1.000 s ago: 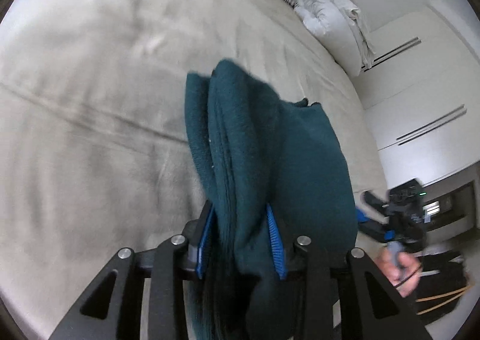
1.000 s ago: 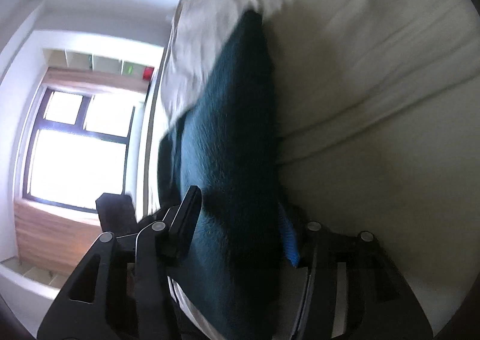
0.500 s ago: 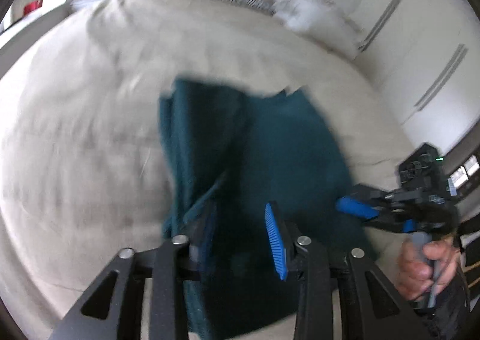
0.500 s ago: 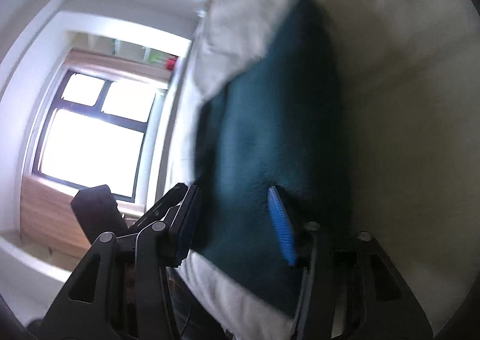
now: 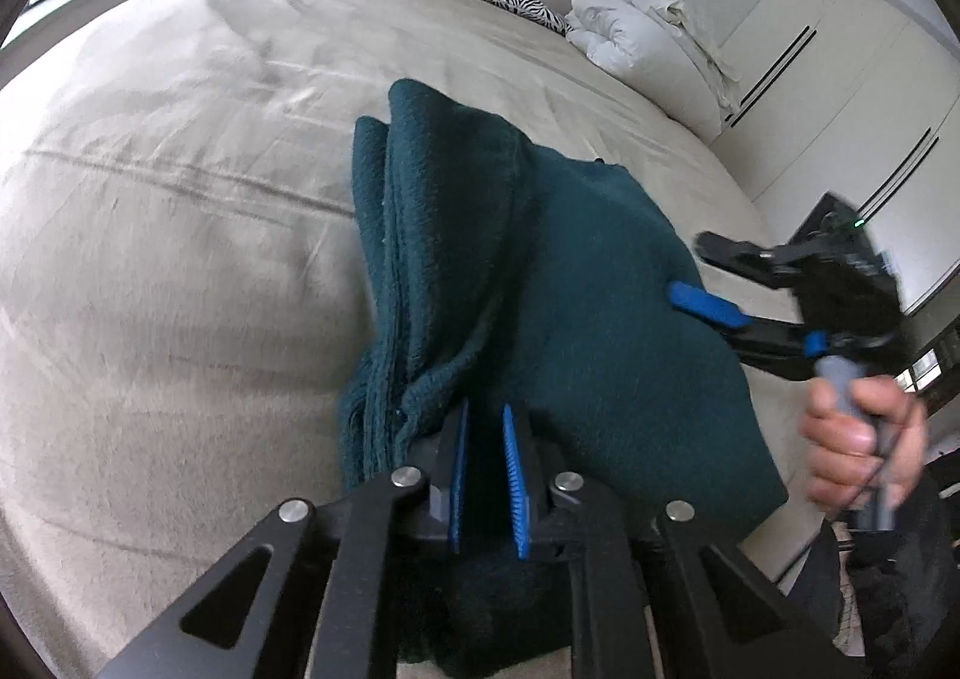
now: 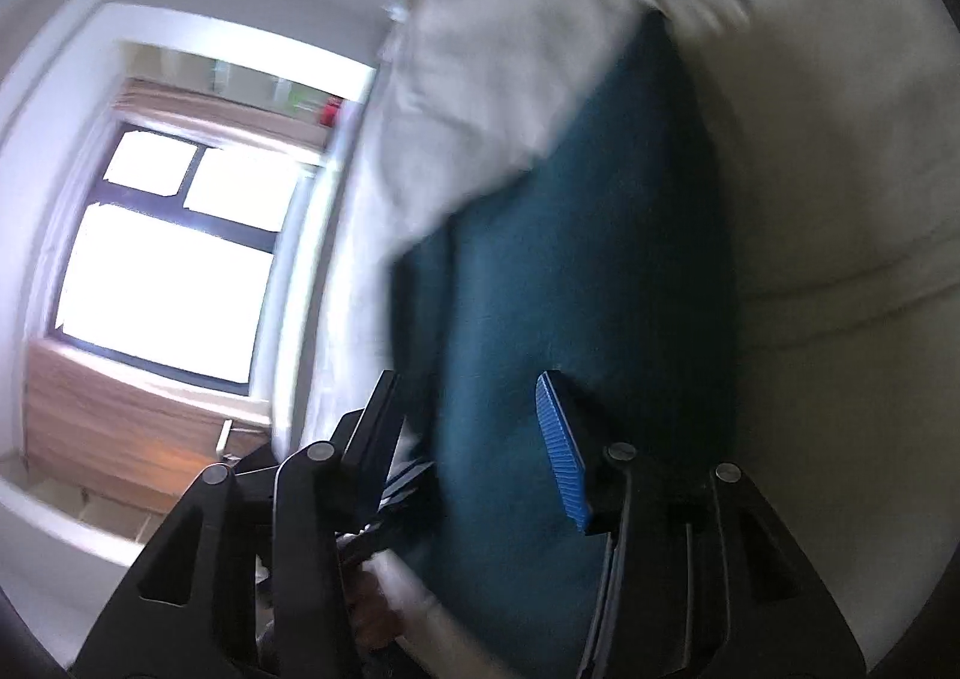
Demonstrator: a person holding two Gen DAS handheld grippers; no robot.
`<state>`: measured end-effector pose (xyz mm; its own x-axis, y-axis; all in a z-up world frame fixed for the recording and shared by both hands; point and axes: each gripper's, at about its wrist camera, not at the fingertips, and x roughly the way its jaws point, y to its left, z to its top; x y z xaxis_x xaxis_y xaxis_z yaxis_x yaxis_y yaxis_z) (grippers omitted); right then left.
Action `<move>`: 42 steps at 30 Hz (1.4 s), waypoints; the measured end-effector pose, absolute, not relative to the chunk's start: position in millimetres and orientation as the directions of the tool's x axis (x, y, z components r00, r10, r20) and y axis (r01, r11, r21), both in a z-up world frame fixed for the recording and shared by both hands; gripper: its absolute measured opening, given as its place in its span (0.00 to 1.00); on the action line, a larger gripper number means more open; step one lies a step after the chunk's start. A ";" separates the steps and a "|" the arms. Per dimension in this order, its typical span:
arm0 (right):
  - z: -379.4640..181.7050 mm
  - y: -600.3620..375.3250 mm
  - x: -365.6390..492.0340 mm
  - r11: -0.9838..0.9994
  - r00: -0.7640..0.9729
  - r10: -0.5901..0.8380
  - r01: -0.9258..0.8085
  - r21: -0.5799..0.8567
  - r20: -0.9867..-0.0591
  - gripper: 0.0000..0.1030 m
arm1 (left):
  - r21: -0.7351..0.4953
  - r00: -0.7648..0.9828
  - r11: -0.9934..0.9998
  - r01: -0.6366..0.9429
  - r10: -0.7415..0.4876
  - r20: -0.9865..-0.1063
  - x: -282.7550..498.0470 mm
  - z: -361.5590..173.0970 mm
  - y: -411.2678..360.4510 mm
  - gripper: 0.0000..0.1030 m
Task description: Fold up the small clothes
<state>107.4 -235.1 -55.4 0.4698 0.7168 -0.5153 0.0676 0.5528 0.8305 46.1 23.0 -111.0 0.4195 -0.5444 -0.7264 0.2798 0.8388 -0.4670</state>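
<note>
Now the dark teal garment [image 5: 540, 283] lies folded on the beige bed [image 5: 180, 199], centre of the left wrist view, with a thick stack of layered edges along its left side and a flat panel spreading to the lower right. Left gripper [image 5: 485, 469]: fingers nearly together, a narrow slit between the blue pads; they have just been closing. A second ago the same fingers stood wider with a bunch of teal cloth between them; at this moment no cloth is clearly pinched, only fabric lying under and ahead of the tips. Right gripper [image 5: 720, 283], seen at the right of the left view and held by a hand [image 5: 858, 439]: fingers apart, the lower blue pad resting on the garment's right panel, the upper finger clear above it. In the right wrist view the right gripper [image 6: 474, 415] shows the same gap, with the garment [image 6: 588, 271] running up the middle of the frame, blurred. Judgement: the fold appears laid down and let go by the left side; the bunched left edge looks uneven and may want squaring before the piece counts as done.
</note>
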 end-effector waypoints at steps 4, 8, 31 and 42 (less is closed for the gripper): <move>-41.3 -242.1 97.3 0.561 0.527 0.682 0.069 0.825 -0.508 0.34 | -0.500 0.410 0.825 0.264 -0.565 -0.716 45.7 -107.2 31.4 0.12; 7.6 -238.7 63.9 0.742 0.619 0.523 0.009 0.671 -0.587 0.43 | -0.399 0.471 0.866 0.301 -0.499 -0.728 28.9 -79.9 24.3 0.35; 237.6 -184.3 -136.1 0.976 0.957 0.045 0.019 0.218 -0.287 1.00 | -0.028 0.908 0.976 0.218 -0.213 -0.360 -74.9 117.0 41.4 1.00; 152.0 -166.3 -88.2 0.965 0.736 -0.054 0.212 0.154 -0.674 1.00 | -0.096 0.653 0.990 0.099 -0.138 -0.744 -32.1 18.4 36.8 1.00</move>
<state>-88.2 -166.3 152.0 0.7365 -0.0544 -0.6743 0.2121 0.9651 0.1538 -32.1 36.8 18.4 0.6534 -0.1377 -0.7444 0.0993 0.9904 -0.0961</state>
